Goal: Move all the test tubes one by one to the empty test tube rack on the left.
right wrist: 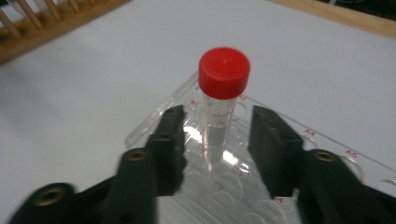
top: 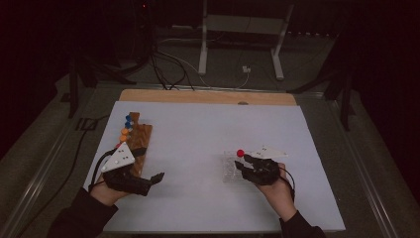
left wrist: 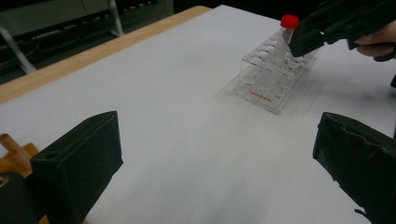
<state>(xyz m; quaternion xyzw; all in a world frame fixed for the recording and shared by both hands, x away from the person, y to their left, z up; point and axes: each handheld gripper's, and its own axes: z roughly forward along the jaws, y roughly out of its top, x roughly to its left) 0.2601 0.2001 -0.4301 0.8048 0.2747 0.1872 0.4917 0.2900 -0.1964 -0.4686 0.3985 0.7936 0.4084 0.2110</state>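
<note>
Red-capped tube (right wrist: pixel 219 107) standing upright in clear rack (right wrist: pixel 289 154) near desk's right front edge, between right gripper (right wrist: pixel 217 140) jaws, pads apart from it, not yet pinching. Left gripper (left wrist: pixel 215 163) gaping, holding nothing, resting beside wooden rack (top: pixel 137 139) at left edge.

The room is dim, with a grey carpet floor (top: pixel 59 124) around the table (top: pixel 208 96), whose wooden edge shows at 12 o'clock under a white sheet (top: pixel 208 134). Past it, toward 12, stands a white frame (top: pixel 242 34), with black cables (top: pixel 163 69) trailing at 11.
</note>
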